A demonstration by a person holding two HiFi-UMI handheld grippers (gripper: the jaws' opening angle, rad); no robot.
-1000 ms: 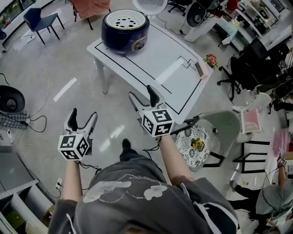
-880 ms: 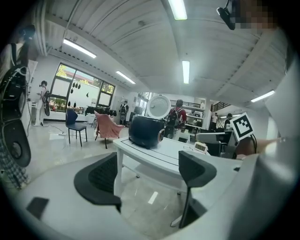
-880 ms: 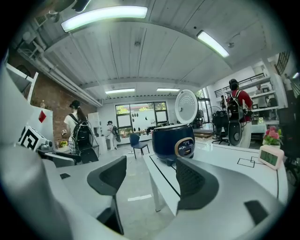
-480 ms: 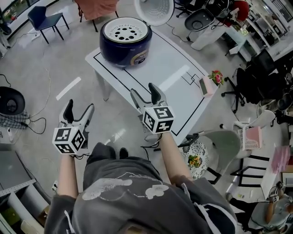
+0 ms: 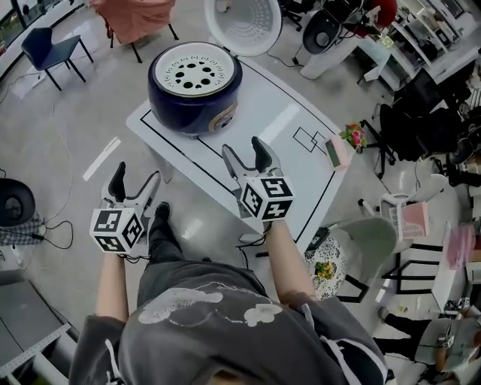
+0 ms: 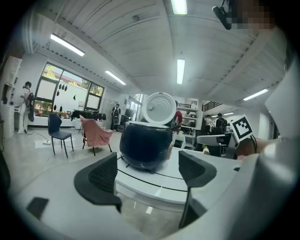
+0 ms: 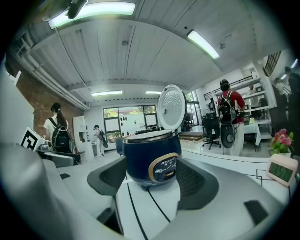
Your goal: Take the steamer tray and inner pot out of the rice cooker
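Note:
A dark blue rice cooker [image 5: 195,89] stands at the far left end of a white table [image 5: 255,143], its round lid [image 5: 243,22] swung up behind it. A white perforated steamer tray [image 5: 193,74] lies in its top. The inner pot is hidden beneath the tray. My right gripper [image 5: 247,156] hovers open over the table's near edge, short of the cooker [image 7: 151,159]. My left gripper [image 5: 135,186] is open over the floor, left of the table, with the cooker [image 6: 146,146] ahead. Both hold nothing.
A pink-framed clock [image 5: 336,153] and small flowers [image 5: 351,137] sit at the table's right end. Black lines mark the tabletop. A blue chair [image 5: 46,46] and a pink-draped chair [image 5: 135,18] stand beyond. Office chairs [image 5: 409,124] and a round floral stool [image 5: 328,268] crowd the right.
The person has walked closer to the table. Both grippers now sit nearer the rice cooker, the right one over the table's edge. Both stay open.

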